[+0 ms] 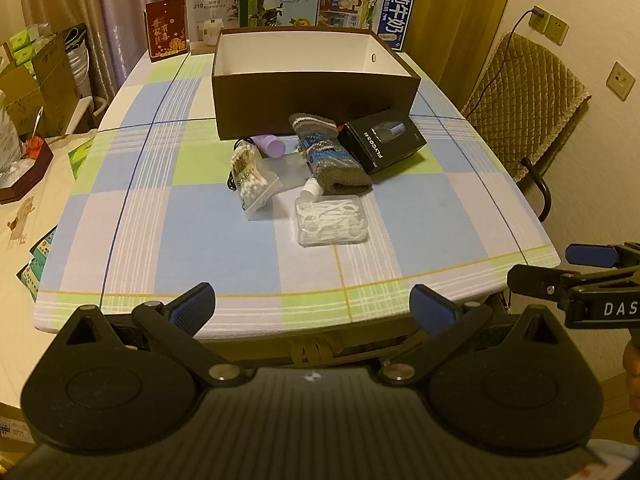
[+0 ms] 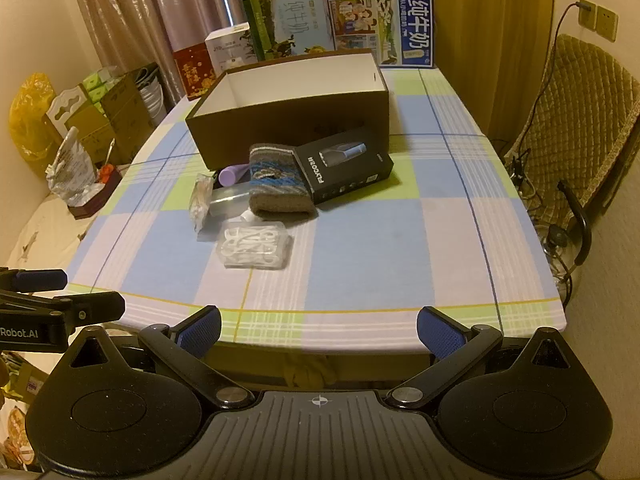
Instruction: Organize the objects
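An open dark brown box (image 1: 312,104) (image 2: 296,128) with a white inside stands mid-table. In front of it lies a small heap: a black product box (image 1: 382,142) (image 2: 344,168), a striped knitted sock (image 1: 328,156) (image 2: 276,188), a purple bottle (image 1: 270,146) (image 2: 232,174), a bag of cotton swabs (image 1: 252,176) (image 2: 202,200) and a clear case of floss picks (image 1: 332,220) (image 2: 254,246). My left gripper (image 1: 314,308) hangs open at the table's near edge, nothing between its fingers. My right gripper (image 2: 318,330) is open and empty there too.
Milk cartons and gift boxes (image 1: 328,4) (image 2: 340,30) line the table's far edge. A padded chair (image 1: 520,108) (image 2: 568,128) stands to the right. Cardboard boxes and bags (image 1: 36,80) (image 2: 80,128) crowd a surface on the left. The checked tablecloth (image 1: 200,232) is bare near me.
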A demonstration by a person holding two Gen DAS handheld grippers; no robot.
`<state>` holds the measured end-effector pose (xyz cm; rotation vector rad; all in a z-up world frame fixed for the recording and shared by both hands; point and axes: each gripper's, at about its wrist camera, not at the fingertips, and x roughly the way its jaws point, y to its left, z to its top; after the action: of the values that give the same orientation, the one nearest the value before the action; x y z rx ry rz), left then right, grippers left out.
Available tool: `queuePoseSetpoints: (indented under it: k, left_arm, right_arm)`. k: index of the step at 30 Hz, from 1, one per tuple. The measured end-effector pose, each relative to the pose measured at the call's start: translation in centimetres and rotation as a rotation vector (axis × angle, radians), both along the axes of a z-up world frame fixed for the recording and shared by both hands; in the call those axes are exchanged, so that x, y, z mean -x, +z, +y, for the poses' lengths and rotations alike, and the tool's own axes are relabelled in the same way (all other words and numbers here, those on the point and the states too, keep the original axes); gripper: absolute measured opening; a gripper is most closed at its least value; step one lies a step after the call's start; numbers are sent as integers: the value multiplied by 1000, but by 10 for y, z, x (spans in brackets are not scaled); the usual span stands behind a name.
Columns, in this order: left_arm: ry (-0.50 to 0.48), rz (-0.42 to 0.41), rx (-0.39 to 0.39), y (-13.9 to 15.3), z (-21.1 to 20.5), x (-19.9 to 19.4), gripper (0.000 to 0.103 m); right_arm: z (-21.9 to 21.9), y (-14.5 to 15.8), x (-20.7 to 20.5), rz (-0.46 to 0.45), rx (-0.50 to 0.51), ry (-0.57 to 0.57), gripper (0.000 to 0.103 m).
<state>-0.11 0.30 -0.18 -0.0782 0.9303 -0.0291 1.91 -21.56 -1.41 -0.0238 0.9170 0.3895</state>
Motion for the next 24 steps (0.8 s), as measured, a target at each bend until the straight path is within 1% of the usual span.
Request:
queuePoseSetpoints:
  k: [24]
  left_arm:
    - [-1,4,5,-1,5,-1,102]
  right_arm:
    - [0,-1,-1,1,0,5,101]
